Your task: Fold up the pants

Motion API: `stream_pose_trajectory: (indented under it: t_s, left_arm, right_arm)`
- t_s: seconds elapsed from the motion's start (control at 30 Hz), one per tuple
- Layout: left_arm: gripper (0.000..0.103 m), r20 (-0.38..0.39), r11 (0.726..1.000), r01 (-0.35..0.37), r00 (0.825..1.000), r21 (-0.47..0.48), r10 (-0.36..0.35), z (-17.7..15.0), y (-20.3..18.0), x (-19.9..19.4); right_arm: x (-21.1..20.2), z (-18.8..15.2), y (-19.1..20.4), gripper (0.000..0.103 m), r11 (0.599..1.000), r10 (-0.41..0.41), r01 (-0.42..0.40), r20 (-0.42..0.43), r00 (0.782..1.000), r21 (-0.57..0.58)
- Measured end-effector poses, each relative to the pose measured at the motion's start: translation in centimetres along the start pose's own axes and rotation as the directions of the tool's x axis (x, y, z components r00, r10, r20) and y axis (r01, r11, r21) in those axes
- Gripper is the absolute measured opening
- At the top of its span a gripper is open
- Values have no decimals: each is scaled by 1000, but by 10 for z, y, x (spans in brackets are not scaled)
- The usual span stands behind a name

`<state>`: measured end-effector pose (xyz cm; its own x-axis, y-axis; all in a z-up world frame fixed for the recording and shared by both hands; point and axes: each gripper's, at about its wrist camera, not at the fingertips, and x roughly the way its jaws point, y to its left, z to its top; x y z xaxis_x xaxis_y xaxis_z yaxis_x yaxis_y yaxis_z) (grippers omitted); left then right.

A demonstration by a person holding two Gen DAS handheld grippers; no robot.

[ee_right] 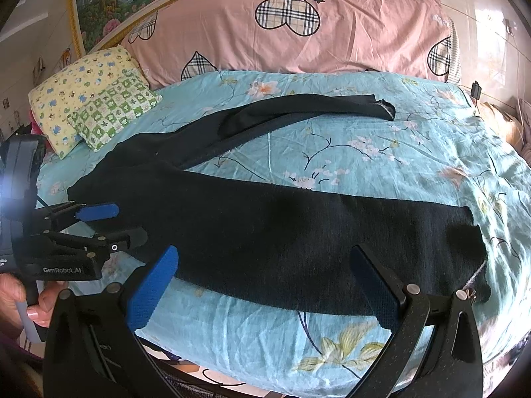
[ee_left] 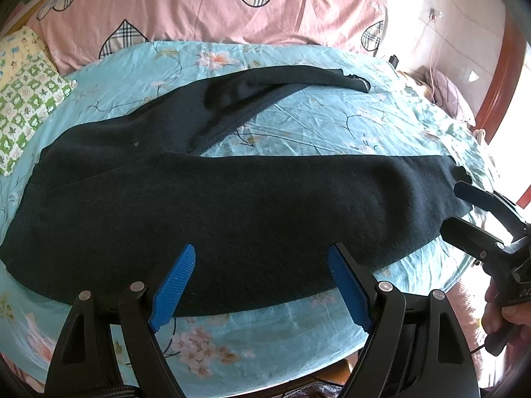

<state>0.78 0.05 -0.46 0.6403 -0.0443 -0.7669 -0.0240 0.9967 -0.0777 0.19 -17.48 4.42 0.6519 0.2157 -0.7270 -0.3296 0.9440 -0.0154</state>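
Both tools stood with jaws spread wide and held nothing: the left tool (ee_left: 262, 258) hovered over the near leg, and the right tool (ee_right: 265, 262) hung above the same leg nearer its cuff. Dark pants (ee_left: 205, 199) lay spread on the bed (ee_left: 315, 122), waist to the left, the two legs splayed apart in a V, the far leg (ee_right: 298, 109) partly twisted. No fold appeared made; judging by this, the task was barely begun, with laying leg onto leg and halving the length left to do. Pillows (ee_right: 99, 106) sat well beyond
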Motion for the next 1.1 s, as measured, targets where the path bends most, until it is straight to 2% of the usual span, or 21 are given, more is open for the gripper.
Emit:
stream_pose_trajectory:
  t_s: [0.77,1.1]
  left_arm:
    - [83,-16,1000,-12,1000,11,12,17,0,10]
    - [83,-8,999,-26,1000,23,26,44,6,22]
  right_arm:
    - [9,11,-13,103,999,28,-29,5,1000,45]
    - [22,39,-31,103,994,48,-50,24,999,95]
